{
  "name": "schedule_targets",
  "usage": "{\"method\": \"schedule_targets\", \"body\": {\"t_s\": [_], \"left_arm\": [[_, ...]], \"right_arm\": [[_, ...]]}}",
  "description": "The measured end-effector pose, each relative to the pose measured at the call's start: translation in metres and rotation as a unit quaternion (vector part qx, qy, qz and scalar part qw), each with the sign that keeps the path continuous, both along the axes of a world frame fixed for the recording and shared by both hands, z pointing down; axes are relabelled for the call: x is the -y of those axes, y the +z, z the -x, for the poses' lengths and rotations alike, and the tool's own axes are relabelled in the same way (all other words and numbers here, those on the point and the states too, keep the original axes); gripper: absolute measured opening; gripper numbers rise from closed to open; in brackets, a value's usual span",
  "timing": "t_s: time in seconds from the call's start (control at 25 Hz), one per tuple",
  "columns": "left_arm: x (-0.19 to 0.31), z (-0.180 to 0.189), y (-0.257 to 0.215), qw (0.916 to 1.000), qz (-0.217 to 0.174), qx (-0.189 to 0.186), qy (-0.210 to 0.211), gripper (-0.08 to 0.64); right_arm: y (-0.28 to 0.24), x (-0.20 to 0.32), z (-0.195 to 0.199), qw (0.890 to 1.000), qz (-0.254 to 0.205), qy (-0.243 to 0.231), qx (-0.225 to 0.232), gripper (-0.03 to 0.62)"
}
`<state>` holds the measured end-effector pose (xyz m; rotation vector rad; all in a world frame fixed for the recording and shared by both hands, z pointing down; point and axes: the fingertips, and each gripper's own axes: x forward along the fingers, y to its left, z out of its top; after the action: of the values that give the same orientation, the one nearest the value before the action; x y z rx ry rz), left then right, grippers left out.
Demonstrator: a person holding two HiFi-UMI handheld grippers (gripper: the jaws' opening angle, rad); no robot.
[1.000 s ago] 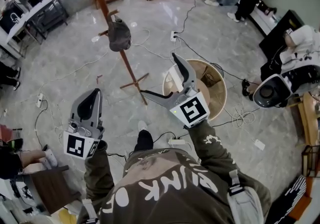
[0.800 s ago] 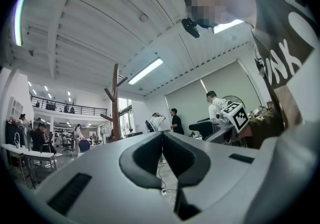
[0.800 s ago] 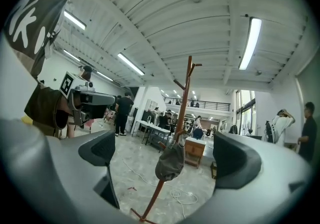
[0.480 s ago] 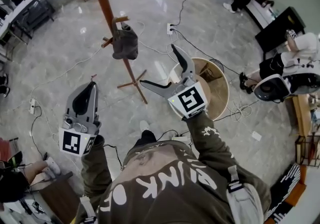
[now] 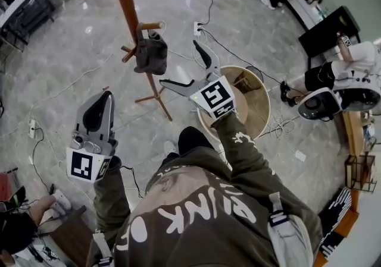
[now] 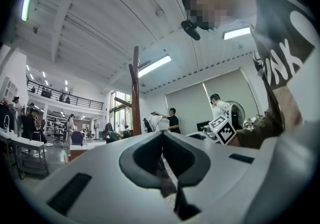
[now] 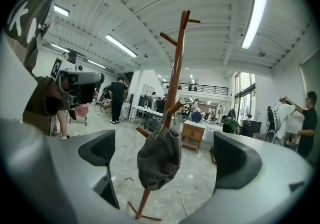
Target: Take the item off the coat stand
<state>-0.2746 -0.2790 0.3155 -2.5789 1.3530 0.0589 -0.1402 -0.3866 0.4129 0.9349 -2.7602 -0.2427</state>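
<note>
In the head view, the coat stand (image 5: 127,7) rises from the floor (image 5: 71,63), and the frame's upper edge cuts off its top. A grey cap (image 5: 151,55) hangs from a short peg on the stand. The right gripper (image 5: 178,62) is just beside the cap, with its jaws spread wide and not touching it. The left gripper (image 5: 107,96) is held well apart from the stand. A round basket (image 5: 259,100) is partly hidden behind the right gripper's marker cube.

In the left gripper view, the jaws are pressed together with nothing between them. Only the stand's pole shows beyond them, and the cap cannot be made out.

In the right gripper view, the jaws stand apart and hold nothing. The cap hangs on the stand ahead, framed by the gap. The stand's foot is partly hidden.
</note>
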Motion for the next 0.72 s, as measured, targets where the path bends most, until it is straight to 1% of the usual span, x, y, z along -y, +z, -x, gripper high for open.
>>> {"method": "schedule_targets", "body": {"t_s": [0.2, 0.4, 0.56, 0.72], "left_arm": [[0.024, 0.006, 0.003, 0.9999, 0.008, 0.005, -0.013, 0.005], [0.058, 0.014, 0.003, 0.9987, 0.012, 0.010, -0.048, 0.005], [0.088, 0.011, 0.002, 0.9979, 0.018, 0.015, -0.060, 0.005], [0.101, 0.005, 0.007, 0.9978, 0.023, 0.017, -0.060, 0.005]], "right_arm": [[0.013, 0.039, 0.016, 1.000, 0.012, -0.017, -0.003, 0.595], [0.035, 0.077, 0.032, 0.999, 0.028, -0.046, 0.000, 0.595], [0.056, 0.100, 0.051, 0.995, 0.054, -0.085, 0.003, 0.595], [0.071, 0.102, 0.072, 0.988, 0.074, -0.139, 0.007, 0.595]]}}
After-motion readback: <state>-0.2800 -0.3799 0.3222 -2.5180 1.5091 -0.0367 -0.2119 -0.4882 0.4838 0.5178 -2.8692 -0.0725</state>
